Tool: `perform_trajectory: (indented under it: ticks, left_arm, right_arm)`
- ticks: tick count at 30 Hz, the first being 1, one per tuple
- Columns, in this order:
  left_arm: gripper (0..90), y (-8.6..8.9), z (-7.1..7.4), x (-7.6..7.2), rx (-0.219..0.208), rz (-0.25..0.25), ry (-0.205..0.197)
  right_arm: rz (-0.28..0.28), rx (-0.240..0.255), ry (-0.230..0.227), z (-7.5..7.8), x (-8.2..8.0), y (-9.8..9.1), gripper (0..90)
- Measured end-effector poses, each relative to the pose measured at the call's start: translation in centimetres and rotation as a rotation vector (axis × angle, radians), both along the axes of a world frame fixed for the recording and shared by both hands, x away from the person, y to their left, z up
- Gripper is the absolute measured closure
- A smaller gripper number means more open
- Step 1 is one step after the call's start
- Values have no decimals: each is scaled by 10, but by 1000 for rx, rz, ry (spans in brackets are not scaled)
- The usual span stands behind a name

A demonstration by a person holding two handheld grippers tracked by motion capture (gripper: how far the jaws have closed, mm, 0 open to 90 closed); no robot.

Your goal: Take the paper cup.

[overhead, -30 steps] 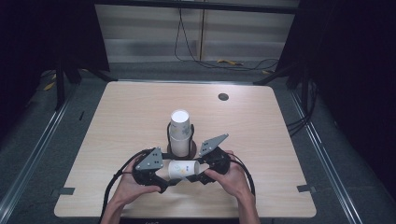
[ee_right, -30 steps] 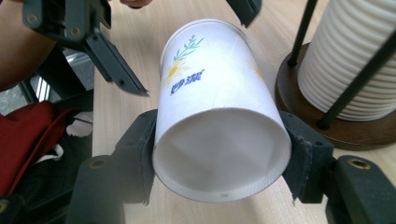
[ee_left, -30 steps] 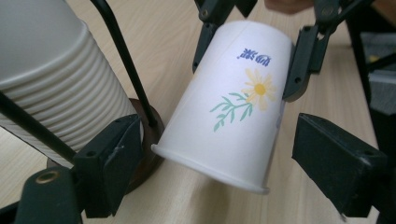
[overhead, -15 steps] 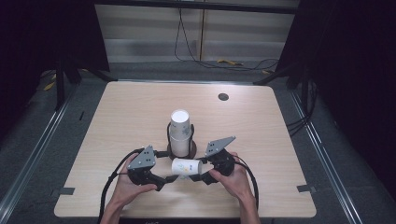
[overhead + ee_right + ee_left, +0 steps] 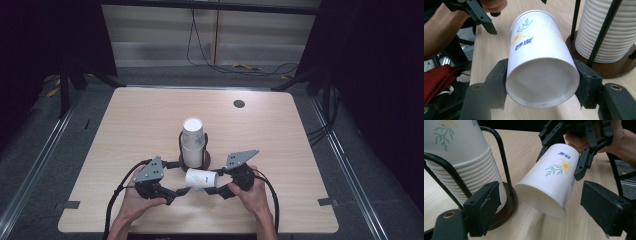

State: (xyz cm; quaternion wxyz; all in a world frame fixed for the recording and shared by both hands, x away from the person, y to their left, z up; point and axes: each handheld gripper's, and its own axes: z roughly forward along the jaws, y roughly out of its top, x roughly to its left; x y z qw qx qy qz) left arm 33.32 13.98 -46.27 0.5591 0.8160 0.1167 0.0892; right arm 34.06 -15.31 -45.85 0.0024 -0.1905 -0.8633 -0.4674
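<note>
In the left gripper view the stack of paper cups [image 5: 461, 167] ran off the top and left edges, so its top could not be seen, and a jaw hid part of its wooden base [image 5: 507, 207]. In the right gripper view the same stack was cut off by the top and right edges. The small print on the held paper cup [image 5: 536, 50] could not be made out. In the high view the dark round spot [image 5: 239, 104] on the table [image 5: 300, 150] was too small to tell what it was, and the person's forearms left by the bottom edge.

The stack of cups [image 5: 193, 141] in its wire holder [image 5: 196, 159] stands mid-surface, just behind both grippers, blocking passage there. The surface [image 5: 150, 115] toward its far edge, both side edges and far corners lies open, save a small dark disc [image 5: 239, 104] near the far right corner.
</note>
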Motion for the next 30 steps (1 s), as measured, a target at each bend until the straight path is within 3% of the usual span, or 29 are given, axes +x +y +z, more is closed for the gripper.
perform_trajectory:
  ticks: [11, 20, 22, 30]
  left_arm:
    - [157, 11, -4, -1, -76, 5, 11]
    - [157, 7, -7, -6, -89, -10, -6]
    - [157, 7, -9, -6, -98, -13, -1]
    - [157, 8, -15, -6, -127, 0, 12]
  right_arm:
    - [-3, 113, -24, -6, 0, -7, 369]
    - [7, 158, -24, -13, -2, -6, 368]
    - [11, 190, -20, -14, -2, -7, 368]
    - [12, 231, -20, -19, -3, -8, 368]
